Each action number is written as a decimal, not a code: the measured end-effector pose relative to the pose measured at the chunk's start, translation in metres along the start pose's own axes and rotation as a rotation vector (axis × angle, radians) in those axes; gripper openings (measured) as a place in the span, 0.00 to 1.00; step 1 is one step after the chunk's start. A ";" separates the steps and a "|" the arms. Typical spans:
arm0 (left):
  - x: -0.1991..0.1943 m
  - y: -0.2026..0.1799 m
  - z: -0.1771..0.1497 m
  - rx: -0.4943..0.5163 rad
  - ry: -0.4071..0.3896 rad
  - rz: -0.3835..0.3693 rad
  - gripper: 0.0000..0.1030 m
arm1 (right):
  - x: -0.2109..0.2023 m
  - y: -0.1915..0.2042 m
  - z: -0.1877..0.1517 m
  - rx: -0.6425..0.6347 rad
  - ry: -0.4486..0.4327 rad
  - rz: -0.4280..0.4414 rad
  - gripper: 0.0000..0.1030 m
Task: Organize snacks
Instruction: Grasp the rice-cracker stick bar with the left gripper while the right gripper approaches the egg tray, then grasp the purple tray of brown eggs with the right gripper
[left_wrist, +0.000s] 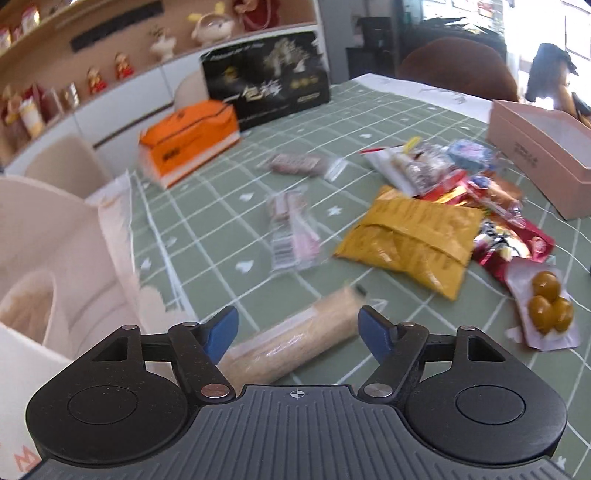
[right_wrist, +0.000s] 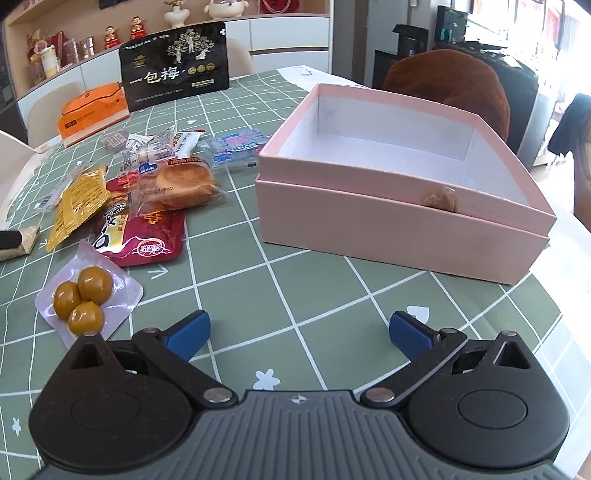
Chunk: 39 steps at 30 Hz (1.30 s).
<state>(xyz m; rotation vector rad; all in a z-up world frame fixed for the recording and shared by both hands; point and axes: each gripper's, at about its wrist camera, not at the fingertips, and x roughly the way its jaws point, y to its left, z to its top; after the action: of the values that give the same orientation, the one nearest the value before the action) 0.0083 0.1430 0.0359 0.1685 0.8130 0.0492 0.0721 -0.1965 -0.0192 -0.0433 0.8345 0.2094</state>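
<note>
A pile of snack packets lies on the green checked tablecloth: a yellow packet (left_wrist: 410, 240), a red packet (right_wrist: 140, 236), a bread packet (right_wrist: 177, 188) and a clear pack of three brown balls (right_wrist: 83, 299). An open pink box (right_wrist: 402, 218) stands to the right, empty inside. A beige roll snack (left_wrist: 291, 341) lies between the fingers of my left gripper (left_wrist: 297, 325), which is open around it. My right gripper (right_wrist: 299, 328) is open and empty above bare cloth in front of the box.
A black plum bag (right_wrist: 175, 68) and an orange box (right_wrist: 92, 112) stand at the table's far side. Two clear wrapped snacks (left_wrist: 291, 229) lie mid-table. A cream chair (left_wrist: 48, 236) is at the left edge, a brown chair (right_wrist: 447, 81) behind the pink box.
</note>
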 end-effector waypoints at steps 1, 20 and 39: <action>0.001 0.002 -0.001 -0.011 0.006 -0.011 0.75 | 0.000 0.000 0.000 -0.002 0.002 0.002 1.00; -0.015 -0.024 -0.017 -0.057 0.071 -0.164 0.32 | -0.008 0.109 0.023 0.024 0.015 0.167 0.85; -0.032 -0.080 -0.024 -0.084 0.082 -0.271 0.32 | -0.018 0.042 -0.003 0.072 0.024 0.102 0.85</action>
<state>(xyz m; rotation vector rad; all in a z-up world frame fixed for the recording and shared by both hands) -0.0327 0.0639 0.0288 -0.0236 0.9084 -0.1656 0.0497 -0.1587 -0.0067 0.0647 0.8685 0.2745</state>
